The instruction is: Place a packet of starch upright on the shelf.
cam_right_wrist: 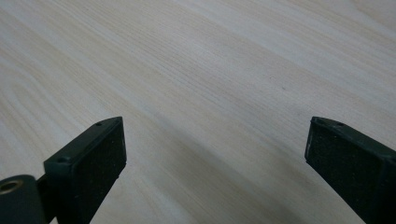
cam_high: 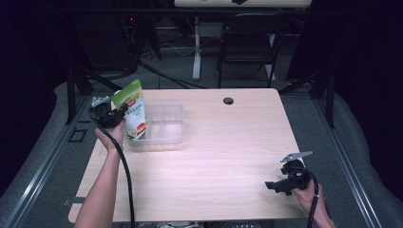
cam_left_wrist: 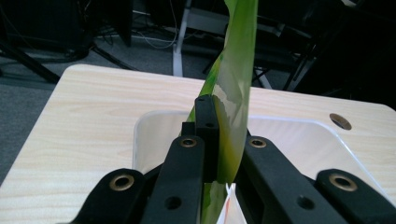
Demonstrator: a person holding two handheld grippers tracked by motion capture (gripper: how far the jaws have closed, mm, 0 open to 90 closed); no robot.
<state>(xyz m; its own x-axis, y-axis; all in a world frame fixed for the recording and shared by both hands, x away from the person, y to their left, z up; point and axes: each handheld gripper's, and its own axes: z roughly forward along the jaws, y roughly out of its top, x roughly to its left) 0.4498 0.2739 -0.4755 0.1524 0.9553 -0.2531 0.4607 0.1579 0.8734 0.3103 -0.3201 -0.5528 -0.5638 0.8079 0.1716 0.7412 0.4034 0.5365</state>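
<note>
Two hand-held grippers on this one, and they're doing very different things. The left hand-held gripper is clamped on a green pouch, pinching it by its left edge; in the left gripper view you can see the jaws squeezed flat against the thin green film with nothing else between them. That pouch stands upright, tilted a bit, its bottom end down inside the left part of a clear plastic bin, which sits on the far left of the counter. Whether the bottom actually touches the bin floor I can't tell from up top. The pouch has a red label and some picture on the front, too small to read.

The right hand-held gripper is way over at the near right corner, well apart from the bin, jaws spread wide with just bare wood grain between them. It's held low over the counter, pointing left
</note>
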